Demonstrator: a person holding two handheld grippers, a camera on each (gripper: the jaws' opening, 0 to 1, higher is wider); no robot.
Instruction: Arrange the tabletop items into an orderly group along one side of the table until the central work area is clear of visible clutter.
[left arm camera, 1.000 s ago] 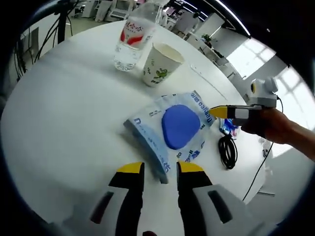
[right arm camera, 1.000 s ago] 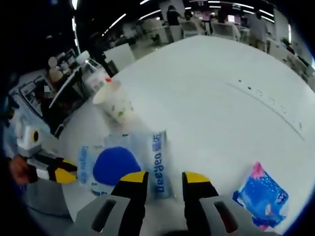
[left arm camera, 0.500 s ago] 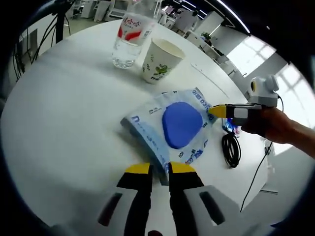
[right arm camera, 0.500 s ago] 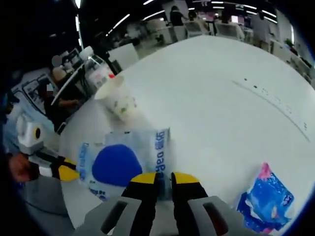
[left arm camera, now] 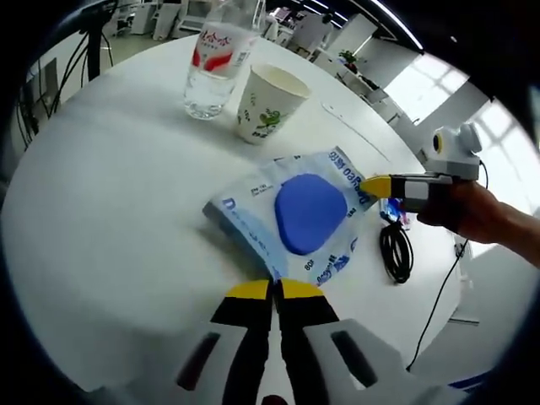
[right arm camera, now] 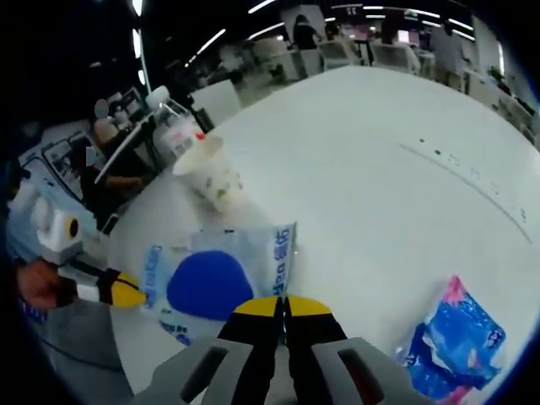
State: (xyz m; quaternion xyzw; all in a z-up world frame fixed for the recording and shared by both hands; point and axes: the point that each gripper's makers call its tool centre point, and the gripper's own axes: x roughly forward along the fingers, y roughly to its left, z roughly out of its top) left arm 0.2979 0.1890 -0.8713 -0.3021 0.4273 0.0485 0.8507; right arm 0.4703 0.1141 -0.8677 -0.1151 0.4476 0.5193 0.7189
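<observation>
Pinching opposite corners of the pack, both grippers work it at once. In the left gripper view, the left gripper has its yellow-tipped fingers pressed together on the pack's near corner, with no gap between them. The pack is a translucent white-and-blue pouch with a big blue oval on its face, lying flat on the white desk near the middle. At its far right corner the right gripper comes in from the right, held in a hand, its yellow tip touching the pack's edge.

Beyond the pack stands a paper cup with a green print, upright, and just to its left a clear bottle with a red-and-white label; the two are almost touching. To the right of the pack a coiled black cable lies on the desk, with a lead trailing off toward the edge.

In the right gripper view, the right gripper also has its fingers closed tight on the pack's near edge. The left gripper shows at the pack's left corner, held in a hand. The cup stands past the pack with the bottle behind it. Down to the right lies a small blue packet with a pink corner, well apart from the pack.
</observation>
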